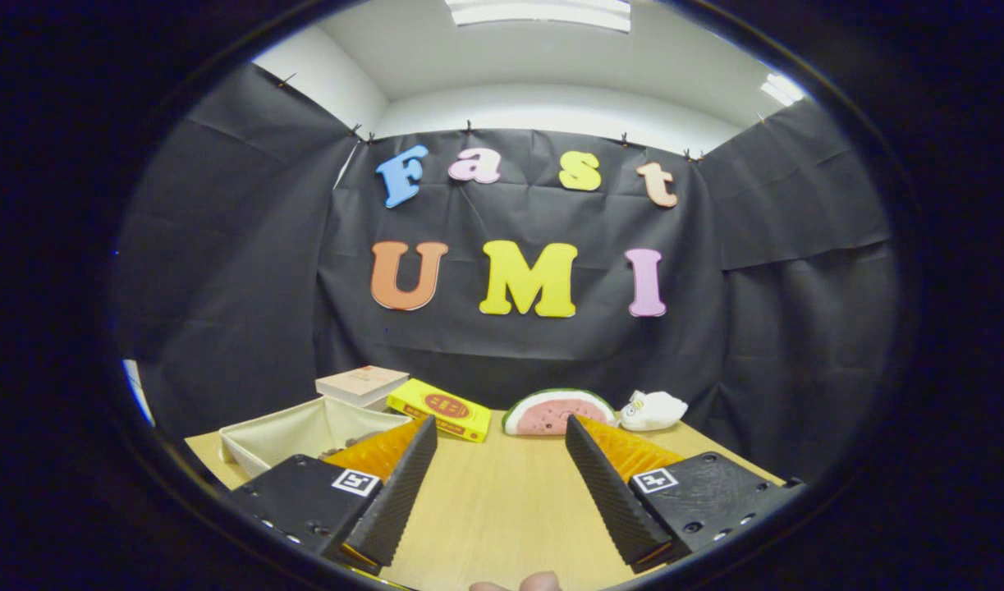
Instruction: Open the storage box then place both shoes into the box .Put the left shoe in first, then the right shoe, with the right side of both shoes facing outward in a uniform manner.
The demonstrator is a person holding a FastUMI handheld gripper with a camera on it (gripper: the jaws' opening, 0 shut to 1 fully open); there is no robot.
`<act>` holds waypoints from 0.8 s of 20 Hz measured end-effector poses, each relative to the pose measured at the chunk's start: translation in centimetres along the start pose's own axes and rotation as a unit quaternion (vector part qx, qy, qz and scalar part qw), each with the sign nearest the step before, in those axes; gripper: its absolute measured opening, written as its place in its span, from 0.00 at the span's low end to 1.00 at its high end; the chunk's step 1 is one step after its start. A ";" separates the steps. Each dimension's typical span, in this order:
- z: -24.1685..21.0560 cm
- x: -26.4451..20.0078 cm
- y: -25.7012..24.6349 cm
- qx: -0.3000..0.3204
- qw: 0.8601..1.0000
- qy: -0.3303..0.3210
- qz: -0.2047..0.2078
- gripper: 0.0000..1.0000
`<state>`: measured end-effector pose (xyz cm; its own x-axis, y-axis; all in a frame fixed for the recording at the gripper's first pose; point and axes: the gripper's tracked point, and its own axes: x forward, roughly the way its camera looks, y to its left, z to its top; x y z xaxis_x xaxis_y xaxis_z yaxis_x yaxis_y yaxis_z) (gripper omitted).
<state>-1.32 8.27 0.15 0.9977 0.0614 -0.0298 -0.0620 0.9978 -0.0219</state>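
Hovering over the counter, the tongs are gaping apart, gripping nothing. The box is sitting open, far left; no shoes visible, so both seemingly need placing.

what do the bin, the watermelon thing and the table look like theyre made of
Bin: looks like cream fabric, with soft, slightly sagging walls and a matte weave. Watermelon: probably foam or plush, with a matte, rounded slice shape. Table: light wood or laminate, with faint grain and a smooth finish. The gripper hangs open over it.
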 end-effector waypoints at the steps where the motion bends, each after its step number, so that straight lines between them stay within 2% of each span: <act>1: -0.4 -0.4 0.3 0.010 1.000 0.005 0.005 0.96; 6: -0.8 -0.8 0.4 0.011 1.000 -0.001 -0.009 0.95; 16: -2.7 1.1 3.8 0.026 0.999 0.011 0.021 0.95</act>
<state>-0.57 12.09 -2.70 0.9933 0.1034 -0.0509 -0.1019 0.9943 0.0322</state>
